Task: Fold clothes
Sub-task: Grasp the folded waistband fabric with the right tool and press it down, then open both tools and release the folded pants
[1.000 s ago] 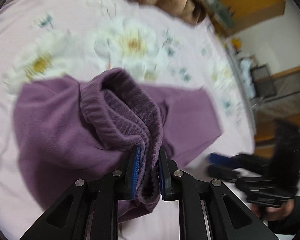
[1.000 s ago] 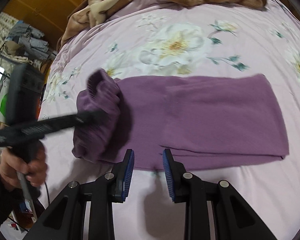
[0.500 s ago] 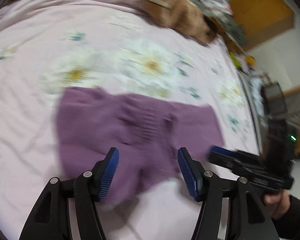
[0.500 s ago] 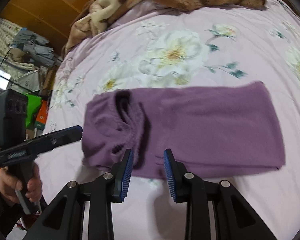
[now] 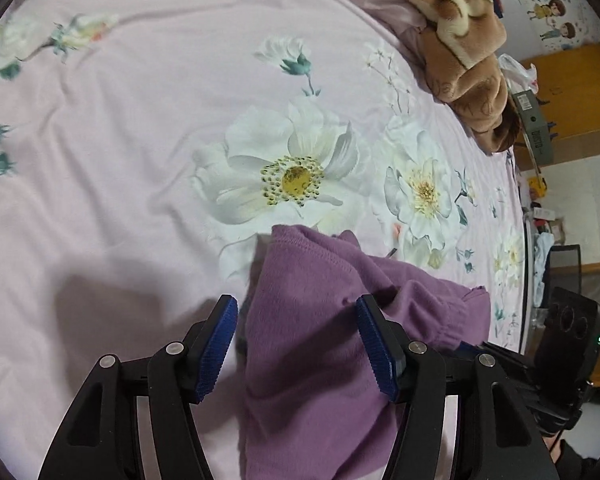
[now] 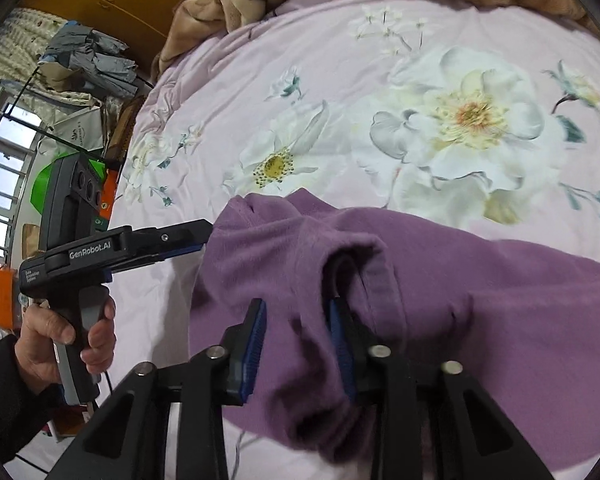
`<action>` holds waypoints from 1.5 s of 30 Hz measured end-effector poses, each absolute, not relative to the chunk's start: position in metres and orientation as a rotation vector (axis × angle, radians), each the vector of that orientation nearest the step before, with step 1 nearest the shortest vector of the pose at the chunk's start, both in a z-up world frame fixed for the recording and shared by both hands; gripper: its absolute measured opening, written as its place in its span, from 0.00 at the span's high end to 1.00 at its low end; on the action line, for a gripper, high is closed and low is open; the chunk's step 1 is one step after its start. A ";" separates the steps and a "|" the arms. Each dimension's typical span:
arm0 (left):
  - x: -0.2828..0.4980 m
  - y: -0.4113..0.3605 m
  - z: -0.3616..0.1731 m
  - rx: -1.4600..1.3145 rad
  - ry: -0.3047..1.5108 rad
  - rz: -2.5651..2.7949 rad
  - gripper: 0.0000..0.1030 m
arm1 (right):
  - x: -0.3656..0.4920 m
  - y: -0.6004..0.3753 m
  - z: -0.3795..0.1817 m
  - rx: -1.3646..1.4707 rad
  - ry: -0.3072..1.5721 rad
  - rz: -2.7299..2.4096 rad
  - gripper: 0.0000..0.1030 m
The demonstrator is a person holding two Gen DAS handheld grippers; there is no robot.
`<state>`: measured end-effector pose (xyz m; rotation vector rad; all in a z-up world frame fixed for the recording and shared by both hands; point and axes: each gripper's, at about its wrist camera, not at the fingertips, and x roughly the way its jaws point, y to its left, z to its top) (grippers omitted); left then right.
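Purple garment (image 5: 308,320) spread on a pink bedsheet (image 5: 120,160), top edge just below the printed yellow-centred flower (image 5: 292,176), with one stitched hem nearly touching the lowest petals. Seen from the right wrist camera as a wide band running off to the right of that flower, bunched and raised at the end nearest it.

Left hand-held gripper (image 5: 300,344) below the flower, jaws lately spread and now standing wide apart. Left pad (image 5: 220,344) at the garment's left edge, right pad over the cloth, neither pressing on it. Cloth lying loose between the two.

Right hand-held gripper (image 6: 296,348) also below the flower, jaws just now closing on a raised fold of the garment. Fold filling the gap and draped partly over the right-hand pad; taken as gripped. Ridge of lifted cloth just beyond the pads, toward the flower.

Black grip of the left tool held in a hand (image 6: 60,340) with a dark sleeve, lower left of the flower in the right wrist view, tips at the garment's left edge.

Brown blanket (image 5: 460,60) heaped well beyond the flower, at the far side of the bed.
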<state>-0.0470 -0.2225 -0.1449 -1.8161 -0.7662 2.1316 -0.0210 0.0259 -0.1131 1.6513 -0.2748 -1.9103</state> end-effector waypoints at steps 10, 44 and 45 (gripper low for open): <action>-0.063 -0.225 -0.162 -1.799 -0.883 2.044 0.38 | -0.025 0.087 -0.148 1.826 -0.534 -1.998 0.93; 0.015 -0.213 -0.151 -1.876 -0.778 2.027 0.44 | 0.047 0.075 -0.125 1.818 -0.475 -1.951 0.73; 0.022 -0.212 -0.157 -1.895 -0.791 2.000 0.44 | 0.049 0.076 -0.127 1.819 -0.454 -1.960 0.81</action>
